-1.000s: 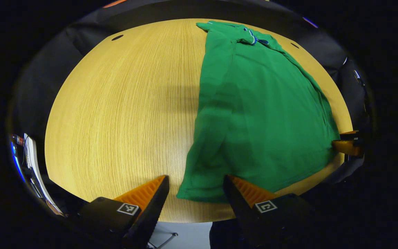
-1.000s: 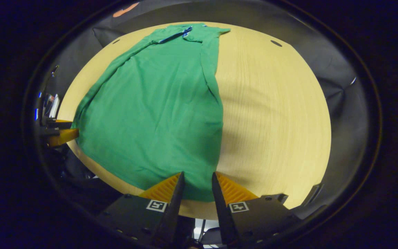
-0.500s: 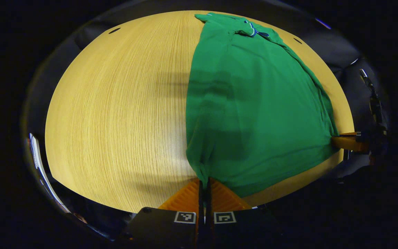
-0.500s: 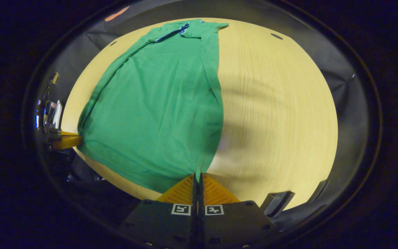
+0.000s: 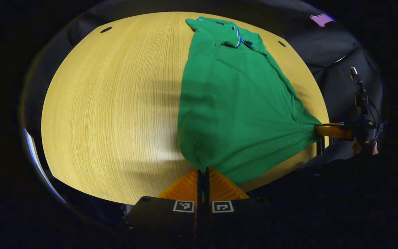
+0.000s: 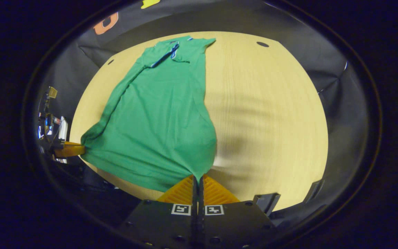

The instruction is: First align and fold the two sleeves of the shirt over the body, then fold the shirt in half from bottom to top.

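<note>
A green shirt (image 5: pixel 240 103) lies lengthwise on the round wooden table (image 5: pixel 109 103), collar at the far end, both sleeves folded over the body. My left gripper (image 5: pixel 203 172) is shut on the near left corner of the hem, which is lifted off the table. In the right gripper view, my right gripper (image 6: pixel 196 177) is shut on the near right hem corner of the shirt (image 6: pixel 161 117). Each view shows the other gripper pinching the opposite corner: the right gripper (image 5: pixel 318 130) at the far right, the left gripper (image 6: pixel 81 149) at the far left. The hem hangs stretched between them.
Bare wood spreads left of the shirt in the left gripper view and right of it on the table (image 6: pixel 271 114) in the right gripper view. Small dark holes (image 6: pixel 262 44) mark the table's far part. Black cloth surrounds the table. Equipment (image 6: pixel 48 121) stands beyond the left rim.
Both grippers went from open around the hem corners to shut on them, then rose and drew the hem up, bunching the cloth at each corner.
</note>
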A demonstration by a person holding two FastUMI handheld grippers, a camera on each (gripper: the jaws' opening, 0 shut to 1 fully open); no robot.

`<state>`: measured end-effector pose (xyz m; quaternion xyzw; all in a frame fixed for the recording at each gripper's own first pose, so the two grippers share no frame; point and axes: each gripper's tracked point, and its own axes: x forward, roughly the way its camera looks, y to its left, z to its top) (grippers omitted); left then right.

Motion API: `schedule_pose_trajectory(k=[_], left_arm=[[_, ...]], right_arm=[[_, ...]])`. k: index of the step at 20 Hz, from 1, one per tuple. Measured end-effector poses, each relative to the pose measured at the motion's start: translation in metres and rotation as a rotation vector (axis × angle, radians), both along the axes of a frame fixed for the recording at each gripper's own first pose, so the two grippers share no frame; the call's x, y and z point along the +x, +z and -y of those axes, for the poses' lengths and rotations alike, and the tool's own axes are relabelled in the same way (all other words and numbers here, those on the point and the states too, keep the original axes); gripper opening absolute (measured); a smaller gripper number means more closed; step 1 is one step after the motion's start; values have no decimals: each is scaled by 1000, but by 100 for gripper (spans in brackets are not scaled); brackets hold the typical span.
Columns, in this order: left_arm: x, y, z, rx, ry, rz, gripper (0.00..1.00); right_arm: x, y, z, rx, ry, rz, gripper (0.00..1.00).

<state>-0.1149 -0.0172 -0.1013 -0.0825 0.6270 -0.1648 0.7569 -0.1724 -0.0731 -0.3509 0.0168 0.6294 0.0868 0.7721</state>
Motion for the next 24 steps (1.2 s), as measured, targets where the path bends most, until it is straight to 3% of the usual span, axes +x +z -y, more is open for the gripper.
schedule_pose_trajectory(k=[7, 10, 11, 16, 20, 21, 24], left_arm=[[111, 94, 21, -35, -29, 156, 6], [183, 173, 23, -41, -22, 246, 6], [188, 152, 27, -48, -16, 279, 6], [289, 234, 29, -50, -14, 440, 6], [340, 188, 34, -79, 95, 506, 6], [357, 184, 35, -87, 124, 520, 6], [402, 185, 36, -92, 166, 564, 5]], right_arm=[[60, 39, 9, -1, 33, 119, 0], [99, 62, 12, 10, 16, 205, 0], [112, 69, 14, 12, 10, 230, 0], [168, 96, 8, 48, -43, 331, 0], [219, 116, 0, 100, -125, 414, 0], [235, 120, -1, 107, -142, 437, 3], [285, 127, -7, 119, -175, 509, 0]])
